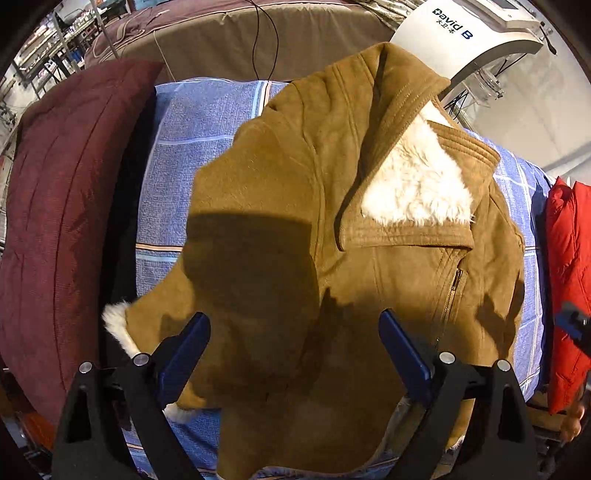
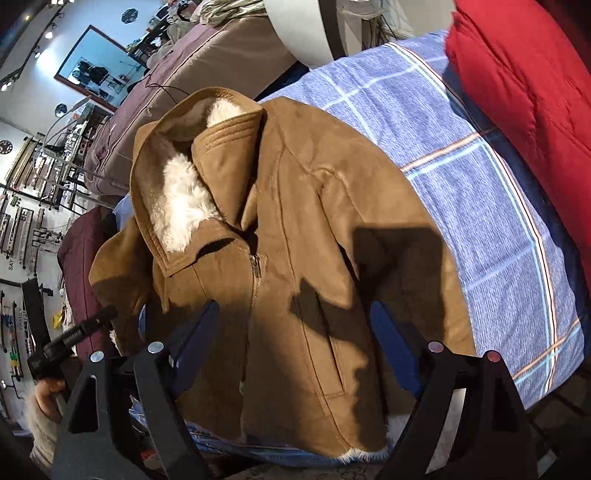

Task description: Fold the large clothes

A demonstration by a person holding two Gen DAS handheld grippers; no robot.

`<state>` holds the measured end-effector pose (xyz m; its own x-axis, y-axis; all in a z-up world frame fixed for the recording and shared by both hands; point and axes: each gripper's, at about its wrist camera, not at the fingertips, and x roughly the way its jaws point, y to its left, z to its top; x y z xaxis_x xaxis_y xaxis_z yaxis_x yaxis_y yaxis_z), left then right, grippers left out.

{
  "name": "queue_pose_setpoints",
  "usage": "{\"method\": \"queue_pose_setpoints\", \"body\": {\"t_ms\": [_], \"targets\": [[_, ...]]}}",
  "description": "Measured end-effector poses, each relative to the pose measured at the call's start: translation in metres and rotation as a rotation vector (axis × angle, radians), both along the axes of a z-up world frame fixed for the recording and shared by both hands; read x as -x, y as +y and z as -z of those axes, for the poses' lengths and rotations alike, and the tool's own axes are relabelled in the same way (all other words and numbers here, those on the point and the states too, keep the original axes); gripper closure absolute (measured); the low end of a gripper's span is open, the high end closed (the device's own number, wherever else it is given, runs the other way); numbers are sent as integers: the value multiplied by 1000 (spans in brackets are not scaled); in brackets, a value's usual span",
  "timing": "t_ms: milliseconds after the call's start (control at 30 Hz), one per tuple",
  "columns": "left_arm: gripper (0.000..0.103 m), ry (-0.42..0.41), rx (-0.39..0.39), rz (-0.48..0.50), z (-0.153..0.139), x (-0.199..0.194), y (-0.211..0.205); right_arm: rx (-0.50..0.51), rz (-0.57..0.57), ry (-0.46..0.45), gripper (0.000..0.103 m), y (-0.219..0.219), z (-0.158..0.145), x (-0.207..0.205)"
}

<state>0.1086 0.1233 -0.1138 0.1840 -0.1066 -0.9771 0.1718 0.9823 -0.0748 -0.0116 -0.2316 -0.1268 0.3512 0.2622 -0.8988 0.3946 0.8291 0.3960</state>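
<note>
A tan suede jacket with white fleece lining lies front up on a blue plaid sheet, collar at the far end. Its left sleeve is folded across the body, its white cuff at the near left. My left gripper is open and empty above the jacket's lower left part. In the right wrist view the jacket fills the middle, zipper partly closed. My right gripper is open and empty above the jacket's lower front near the pocket.
A maroon padded garment lies left of the sheet, a red puffer jacket on the right. A white machine arm stands beyond the collar. A brown bed lies behind. The sheet's near edge is just below the hem.
</note>
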Motion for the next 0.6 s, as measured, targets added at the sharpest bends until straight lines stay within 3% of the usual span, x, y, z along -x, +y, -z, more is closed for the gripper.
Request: {"method": "queue_pose_setpoints", "body": {"t_ms": [167, 267, 433, 600], "targets": [[13, -40, -29, 43, -1, -18, -14, -42, -71, -42, 20, 16, 2, -63], [13, -44, -65, 46, 0, -44, -26, -93, -50, -52, 20, 18, 10, -96], [13, -23, -84, 2, 6, -80, -46, -295, 140, -52, 20, -6, 33, -134], [13, 34, -21, -72, -2, -84, -56, -418, 280, -22, 20, -26, 57, -165]]}}
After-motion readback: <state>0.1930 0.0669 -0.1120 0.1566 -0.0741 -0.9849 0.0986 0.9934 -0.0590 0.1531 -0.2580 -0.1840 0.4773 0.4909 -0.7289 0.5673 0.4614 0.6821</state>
